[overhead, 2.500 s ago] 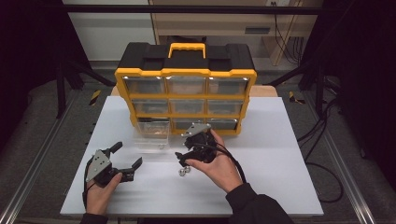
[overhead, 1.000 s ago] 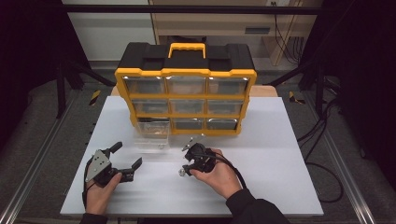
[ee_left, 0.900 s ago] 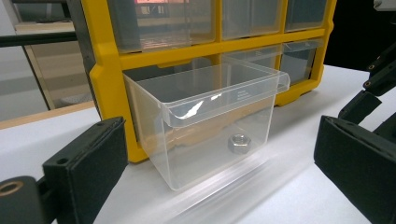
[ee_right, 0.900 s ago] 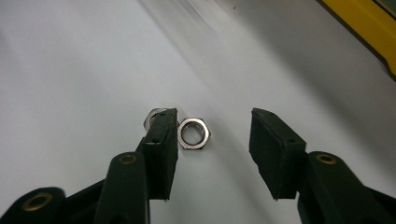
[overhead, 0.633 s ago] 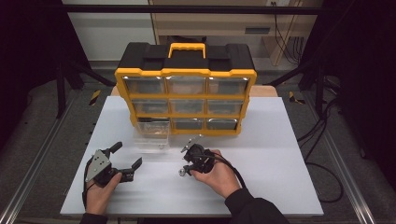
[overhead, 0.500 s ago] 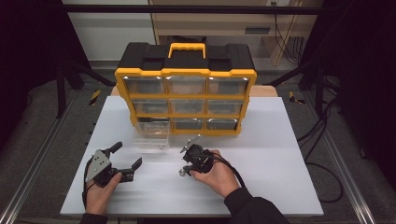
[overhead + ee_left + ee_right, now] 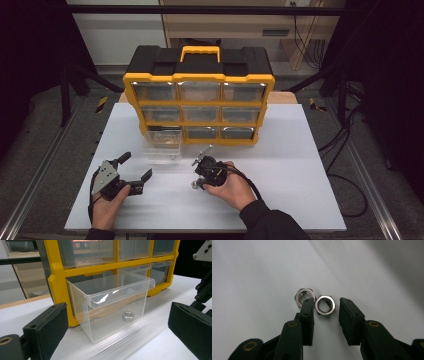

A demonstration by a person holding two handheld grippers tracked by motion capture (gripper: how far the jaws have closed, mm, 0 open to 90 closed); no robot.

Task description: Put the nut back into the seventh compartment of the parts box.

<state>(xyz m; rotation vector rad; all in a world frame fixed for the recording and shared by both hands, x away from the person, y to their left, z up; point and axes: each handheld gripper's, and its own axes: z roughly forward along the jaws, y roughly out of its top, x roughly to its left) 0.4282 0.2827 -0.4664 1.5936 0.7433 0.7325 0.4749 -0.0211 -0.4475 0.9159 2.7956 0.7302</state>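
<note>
Lowered, right tool (image 7: 326, 306) brackets one nut (image 7: 325, 305) (jaws apart).

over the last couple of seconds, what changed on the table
The right hand-held gripper came down toward the person, from near the clear drawer to two nuts on the table; its open jaws now straddle one nut, the other nut just outside. The left hand-held gripper, drawer and yellow organizer stayed put.
</note>
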